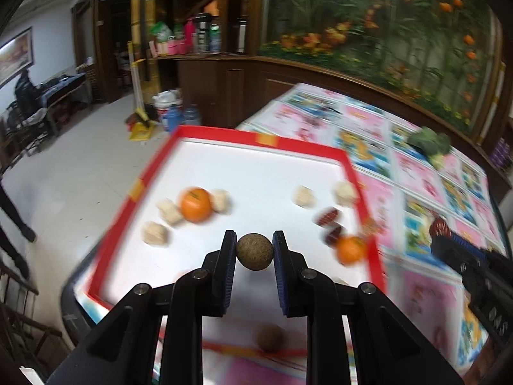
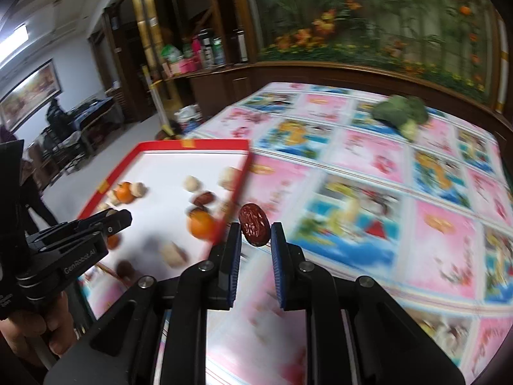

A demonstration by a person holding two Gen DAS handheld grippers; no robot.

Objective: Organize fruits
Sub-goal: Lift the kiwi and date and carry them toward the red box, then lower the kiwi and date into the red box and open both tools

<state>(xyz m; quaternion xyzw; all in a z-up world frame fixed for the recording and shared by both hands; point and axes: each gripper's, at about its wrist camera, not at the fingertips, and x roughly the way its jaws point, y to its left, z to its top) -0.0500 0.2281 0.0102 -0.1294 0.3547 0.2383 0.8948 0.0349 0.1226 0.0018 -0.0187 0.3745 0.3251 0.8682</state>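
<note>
Two fruits are in the air at once, one in each gripper. The left gripper is clamped on a round brown fruit, a longan by the look of it, pinched at the fingertips and hanging over the white floor of the red-rimmed tray. The right gripper is closed on a wrinkled red date, whose long axis stands nearly upright between the pads and leans a little to the left. That date hangs just outside the tray's right rim, over the patterned tablecloth, so the tray lies to its left; the left hand is the nearer one and is already above the tray floor. Inside the tray lie two tangerines, several pale lumps too blurred to name, a few more red dates near the right rim, and another brown ball near the front edge. A head of broccoli sits well apart on the far side of the cloth. Judging by that layout, the right hand would need to cross the rim leftward before letting go.
</note>
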